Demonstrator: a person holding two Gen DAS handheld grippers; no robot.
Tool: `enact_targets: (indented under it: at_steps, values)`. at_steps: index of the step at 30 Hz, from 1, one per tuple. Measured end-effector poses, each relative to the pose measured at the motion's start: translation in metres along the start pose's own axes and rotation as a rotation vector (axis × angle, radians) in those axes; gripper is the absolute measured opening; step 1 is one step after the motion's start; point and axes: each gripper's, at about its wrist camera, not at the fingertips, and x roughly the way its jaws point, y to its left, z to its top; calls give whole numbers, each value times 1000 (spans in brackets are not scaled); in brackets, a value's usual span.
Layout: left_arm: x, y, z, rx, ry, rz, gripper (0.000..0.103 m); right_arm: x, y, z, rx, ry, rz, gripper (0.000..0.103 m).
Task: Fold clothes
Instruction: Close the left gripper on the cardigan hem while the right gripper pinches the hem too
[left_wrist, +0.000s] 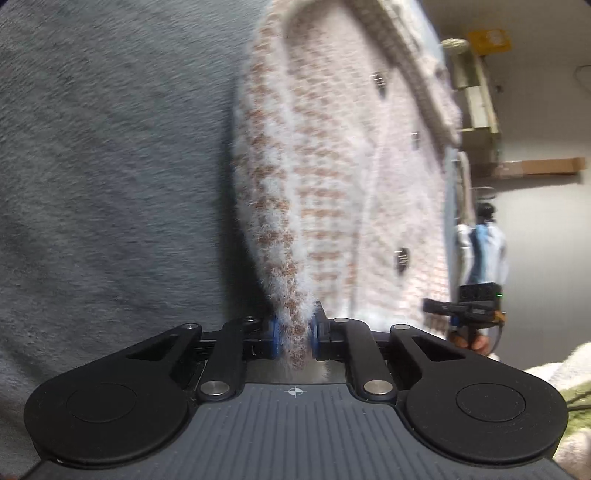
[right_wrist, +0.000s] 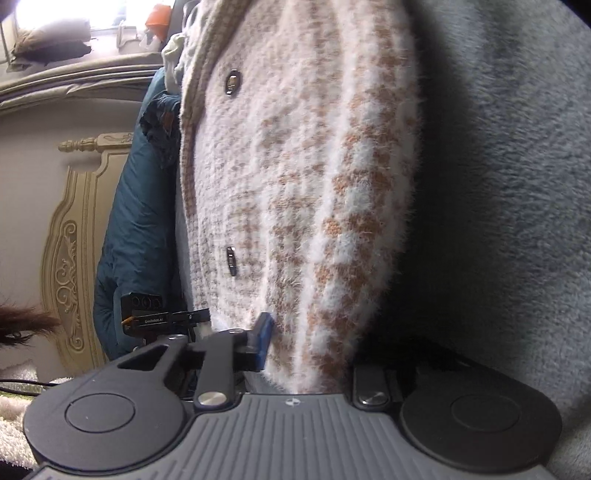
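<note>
Both tongs are on the garment now. The left tongs (left_wrist: 295, 332) are pinched narrow on a fuzzy fold of the cardigan (left_wrist: 332, 166), the two blue pads (left_wrist: 274, 334) pressing the cream-and-tan knit from either side. The cardigan rises away from that grip and lies across a grey plush blanket (left_wrist: 110, 166), its dark buttons (left_wrist: 401, 258) in a line down the front and its ribbed edge running along the far side.

Over on the right wrist view, the right tongs (right_wrist: 306, 354) have the same cardigan (right_wrist: 295, 166) between them. One blue pad (right_wrist: 263, 341) shows, tight against the knit; the other pad is buried behind the fluffy edge, so the grip reads as closed on the cloth from one side only. The grey blanket (right_wrist: 498, 184) spreads beneath.

Each camera catches the other gripper at the far edge of the cardigan: the right one, with fingers (left_wrist: 476, 341) of a hand below it, and the left one (right_wrist: 162, 317) in front of a teal quilted garment (right_wrist: 133, 221). Behind that stands an ornate cream headboard (right_wrist: 74, 221).
</note>
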Motion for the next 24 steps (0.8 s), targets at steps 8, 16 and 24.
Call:
enact_targets:
  at_steps: [8,16,24]
  values:
    - [-32,-39,9,114,-151,-110,10,-22,52,12,-132,-79,106,10]
    - [-48,-73,33,197,-270,-168,10,-36,97,42,-266,-128,127,9]
    - [-56,-107,80,290,-335,-198,10,-41,140,78,-372,-157,150,9]
